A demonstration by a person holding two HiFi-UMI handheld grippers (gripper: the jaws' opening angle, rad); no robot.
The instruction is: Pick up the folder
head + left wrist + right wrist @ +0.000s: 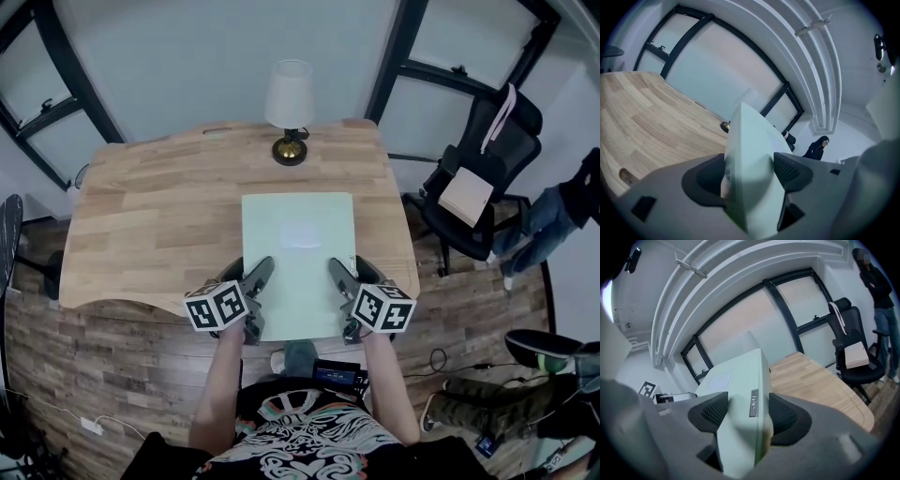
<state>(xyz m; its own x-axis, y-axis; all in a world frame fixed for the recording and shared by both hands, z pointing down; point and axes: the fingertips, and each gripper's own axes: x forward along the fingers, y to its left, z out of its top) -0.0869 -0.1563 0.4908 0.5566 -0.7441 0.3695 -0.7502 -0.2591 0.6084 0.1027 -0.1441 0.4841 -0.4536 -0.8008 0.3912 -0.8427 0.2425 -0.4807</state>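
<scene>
**Folder, pale green: held at both sides**

Folder [298,248]: over the near half of the table [150,216]. It appears lifted, though its far edge may still touch.
Left gripper [255,286]: jaws clamped on the folder's left edge.
Right gripper [339,284]: jaws clamped on its right edge.
Lamp [289,111]: at the table's far edge.
Chair [487,178]: right of the table.

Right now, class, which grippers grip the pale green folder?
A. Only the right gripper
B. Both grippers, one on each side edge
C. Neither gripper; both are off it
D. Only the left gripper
B: the left gripper and the right gripper each have their jaws closed on an edge of the folder, as each gripper's own view shows.
</scene>
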